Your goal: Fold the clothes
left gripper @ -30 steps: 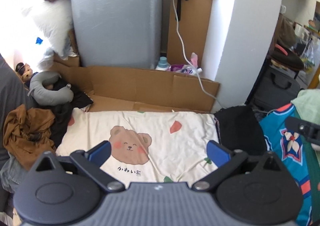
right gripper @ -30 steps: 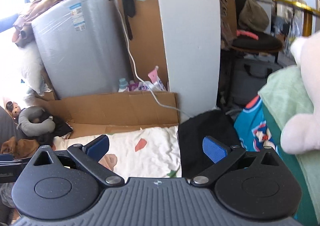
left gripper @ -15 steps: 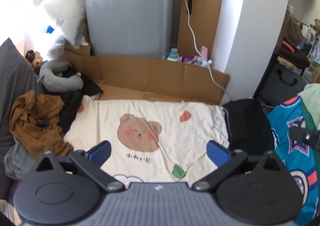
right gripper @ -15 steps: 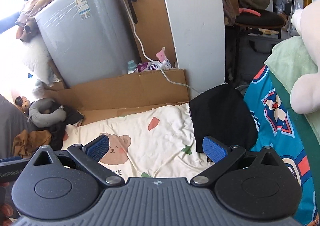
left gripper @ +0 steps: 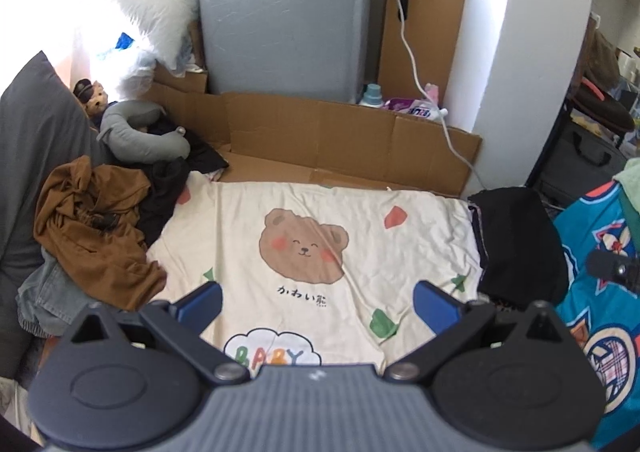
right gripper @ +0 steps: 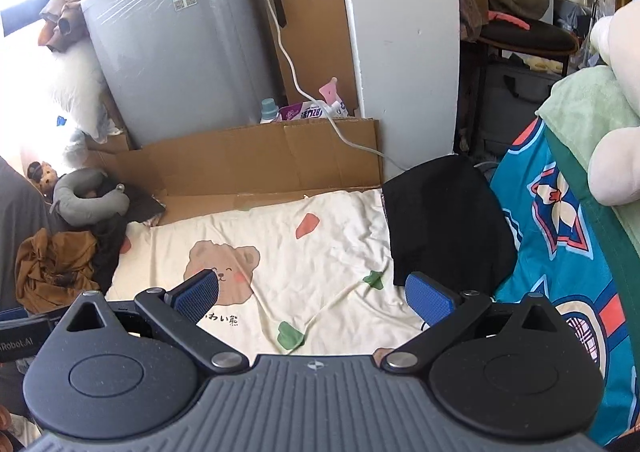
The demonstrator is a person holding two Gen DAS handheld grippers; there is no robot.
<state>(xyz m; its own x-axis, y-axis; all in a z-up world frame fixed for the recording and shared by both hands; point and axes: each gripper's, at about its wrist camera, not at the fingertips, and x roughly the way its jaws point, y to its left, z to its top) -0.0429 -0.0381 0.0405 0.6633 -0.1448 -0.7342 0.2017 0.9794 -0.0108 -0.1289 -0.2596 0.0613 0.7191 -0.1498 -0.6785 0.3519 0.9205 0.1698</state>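
Left wrist view shows the left gripper with its jaws spread wide and nothing between them, held above a cream bear-print sheet spread across the middle of the frame. At the left edge a crumpled brown garment lies in a heap on grey denim; at right a black garment lies flat, touching the sheet's edge. A cardboard box wall stands across the frame's upper middle, with a bottle cap showing behind it. Only this view shows the "BABY" print low on the sheet. Right wrist view shows the right gripper, likewise spread and empty, and at far right a mint towel under a white plush
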